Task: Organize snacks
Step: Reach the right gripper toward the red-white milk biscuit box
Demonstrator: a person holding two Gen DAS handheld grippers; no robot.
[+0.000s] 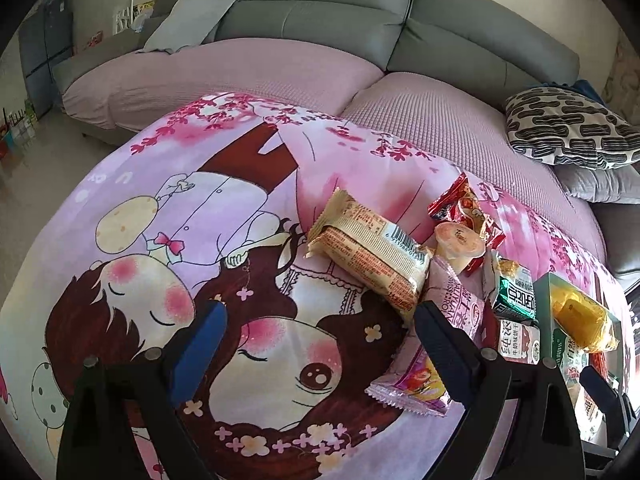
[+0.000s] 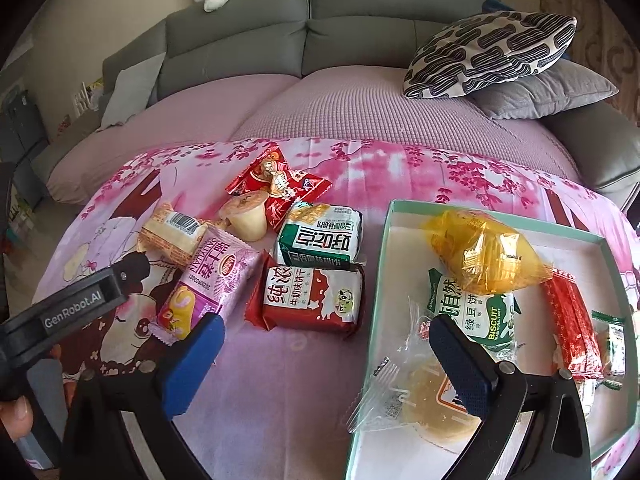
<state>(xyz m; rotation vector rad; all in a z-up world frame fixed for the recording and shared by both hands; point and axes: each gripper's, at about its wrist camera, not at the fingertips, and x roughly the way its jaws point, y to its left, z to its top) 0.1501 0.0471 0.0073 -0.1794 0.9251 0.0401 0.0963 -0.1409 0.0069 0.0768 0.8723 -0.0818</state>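
I see the pink cartoon-print cloth over the tabletop, with the grey sofa behind at twelve o'clock. At four o'clock in my right view sits the green-rimmed box, holding a yellow packet and a green biscuit pack. Loose snacks lie at ten o'clock: a red biscuit pack and a pink wafer pack. My left gripper is spread wide, gripping nothing; my right gripper likewise, one finger over the box.
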